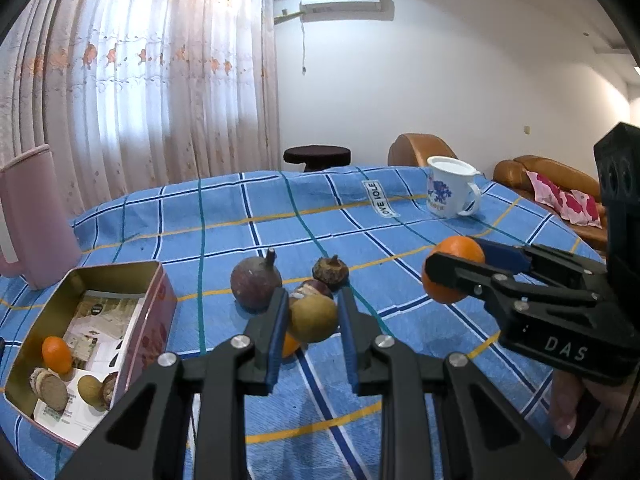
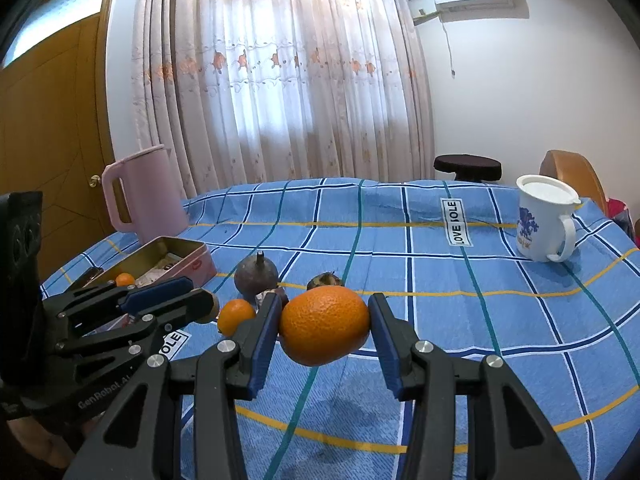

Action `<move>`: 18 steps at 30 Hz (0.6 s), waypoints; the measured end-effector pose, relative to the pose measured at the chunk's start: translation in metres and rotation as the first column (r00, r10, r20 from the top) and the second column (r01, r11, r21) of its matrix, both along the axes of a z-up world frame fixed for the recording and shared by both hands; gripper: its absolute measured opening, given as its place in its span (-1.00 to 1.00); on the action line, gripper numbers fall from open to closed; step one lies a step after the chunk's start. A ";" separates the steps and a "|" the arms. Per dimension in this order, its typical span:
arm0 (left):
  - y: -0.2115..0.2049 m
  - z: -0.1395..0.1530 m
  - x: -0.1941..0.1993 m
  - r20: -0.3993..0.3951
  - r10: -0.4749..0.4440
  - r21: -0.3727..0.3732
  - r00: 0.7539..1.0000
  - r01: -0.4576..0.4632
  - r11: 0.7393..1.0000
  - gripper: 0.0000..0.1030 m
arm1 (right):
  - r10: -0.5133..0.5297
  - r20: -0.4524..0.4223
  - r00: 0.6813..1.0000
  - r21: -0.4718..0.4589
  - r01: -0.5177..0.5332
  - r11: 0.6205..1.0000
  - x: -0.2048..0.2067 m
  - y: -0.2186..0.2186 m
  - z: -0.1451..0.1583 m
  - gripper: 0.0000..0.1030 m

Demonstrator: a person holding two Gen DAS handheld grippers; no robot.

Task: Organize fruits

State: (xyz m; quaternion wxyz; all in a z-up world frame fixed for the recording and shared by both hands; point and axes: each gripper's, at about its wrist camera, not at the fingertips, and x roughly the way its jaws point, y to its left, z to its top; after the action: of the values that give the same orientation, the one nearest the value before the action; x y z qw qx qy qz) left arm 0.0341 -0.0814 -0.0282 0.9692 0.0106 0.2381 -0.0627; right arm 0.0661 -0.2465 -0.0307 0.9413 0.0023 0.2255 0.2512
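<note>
The left gripper (image 1: 313, 320) is clenched on a yellow-brown fruit (image 1: 313, 320) just above the blue checked cloth (image 1: 400, 420). The right gripper (image 2: 324, 324) grasps an orange (image 2: 325, 325), lifted clear. Beyond lie a small orange (image 2: 235, 316) and a purple fruit (image 1: 255, 285); left, a tin (image 1: 132, 276) holds more fruit. Farther back stands a white mug (image 2: 540, 220).

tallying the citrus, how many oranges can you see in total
3. One orange is held in the right tongs, one small orange lies on the tablecloth by the left tongs, one sits in the tin. Others may be hidden.
</note>
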 end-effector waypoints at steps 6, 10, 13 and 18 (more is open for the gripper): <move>0.002 0.003 -0.004 0.028 0.005 -0.003 1.000 -0.005 1.000 -0.49 | -0.004 0.032 0.999 0.000 0.004 1.000 -0.006 0.000 0.002 -0.08; 0.003 0.005 -0.009 0.052 0.008 -0.005 0.999 -0.008 1.000 -0.49 | -0.003 0.051 0.999 -0.007 0.004 1.000 -0.009 0.001 0.003 -0.08; 0.003 0.006 -0.011 0.068 0.010 -0.003 0.998 -0.010 1.000 -0.49 | -0.005 0.062 0.998 -0.010 0.005 1.000 -0.011 0.001 0.004 -0.09; 0.003 0.008 -0.013 0.081 0.010 -0.004 0.997 -0.009 1.000 -0.49 | -0.007 0.076 0.997 -0.013 0.008 1.000 -0.013 0.001 0.005 -0.08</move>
State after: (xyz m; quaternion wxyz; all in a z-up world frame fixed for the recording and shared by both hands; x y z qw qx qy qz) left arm 0.0213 -0.0781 -0.0204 0.9783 0.0102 0.1984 -0.0581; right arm 0.0529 -0.2452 -0.0258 0.9502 -0.0128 0.1911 0.2458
